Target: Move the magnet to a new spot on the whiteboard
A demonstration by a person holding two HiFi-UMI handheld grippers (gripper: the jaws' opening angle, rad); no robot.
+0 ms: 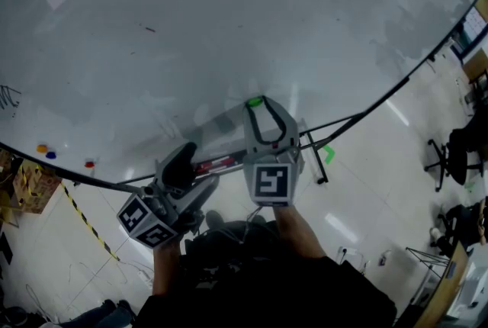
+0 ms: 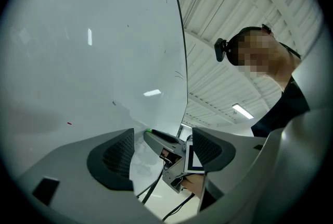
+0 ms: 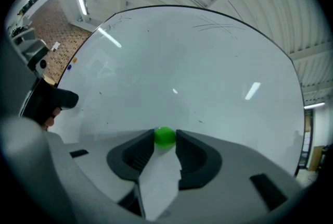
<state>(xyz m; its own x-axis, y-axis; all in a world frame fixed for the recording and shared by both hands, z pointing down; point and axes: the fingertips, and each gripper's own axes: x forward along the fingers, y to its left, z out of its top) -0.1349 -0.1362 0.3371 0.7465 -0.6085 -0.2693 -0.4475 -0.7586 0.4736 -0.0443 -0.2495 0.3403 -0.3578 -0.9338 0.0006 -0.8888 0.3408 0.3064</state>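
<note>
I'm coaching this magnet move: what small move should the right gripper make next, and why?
Probably squeeze the right gripper firmly onto the green magnet before shifting it. The magnet sits between the jaw tips, against the whiteboard. The jaws flank it closely, but whether they press on it is unclear.

magnet on whiteboard | between right gripper jaws | left gripper to its left
</note>
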